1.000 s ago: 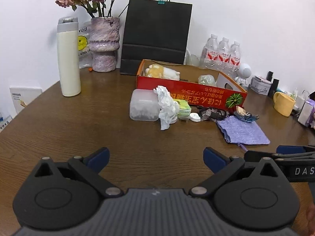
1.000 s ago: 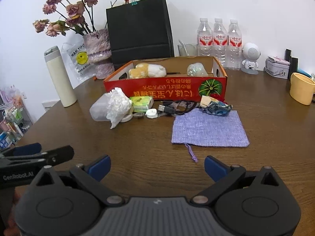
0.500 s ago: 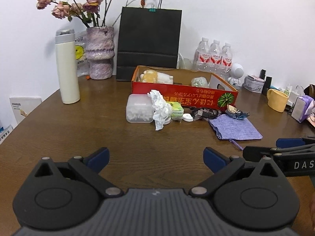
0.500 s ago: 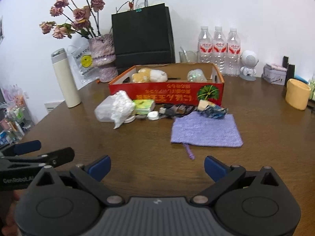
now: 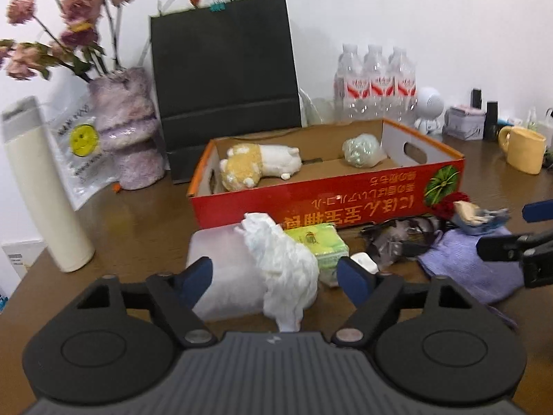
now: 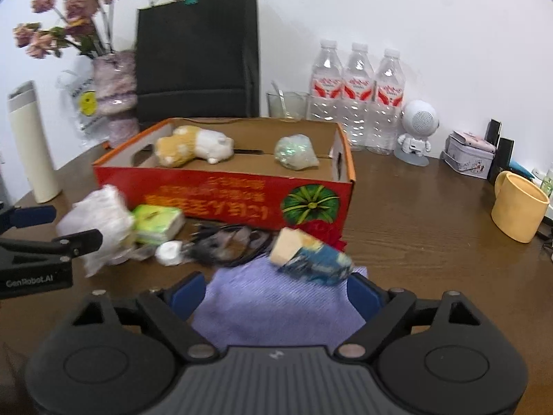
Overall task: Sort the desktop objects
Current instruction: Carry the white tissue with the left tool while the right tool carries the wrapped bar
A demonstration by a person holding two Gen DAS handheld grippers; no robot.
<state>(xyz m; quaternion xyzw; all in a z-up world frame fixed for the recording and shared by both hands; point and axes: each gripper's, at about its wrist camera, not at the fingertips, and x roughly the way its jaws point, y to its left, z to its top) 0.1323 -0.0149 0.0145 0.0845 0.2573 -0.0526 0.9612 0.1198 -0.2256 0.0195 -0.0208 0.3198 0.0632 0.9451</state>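
Clutter is lying in a row on the table (image 5: 138, 228) in front of the red box (image 5: 325, 200), and we are reaching both claws into it. Our left claw (image 5: 274, 273) is straddling the frosted tub (image 5: 224, 276) and the tissue (image 5: 283, 263) draped over it; its jaws have just been closing but are standing apart, and we cannot tell whether the pads are touching yet. Just beyond are lying a green pack (image 5: 318, 245) and a small white cap (image 5: 363, 263). Our right claw (image 6: 276, 290) is framing the near part of the purple pouch (image 6: 273, 304), jaws wide though just narrowing, pads not pressing on the cloth as far as we are seeing. A blue wrapper (image 6: 311, 259) is resting on the pouch's far edge, and a tangled black cable (image 6: 224, 245) is lying to its left. Inside the box are sitting a plush toy (image 6: 193, 145) and a pale bundle (image 6: 293, 152). A yellow mug (image 6: 518, 207) is standing well apart at right.
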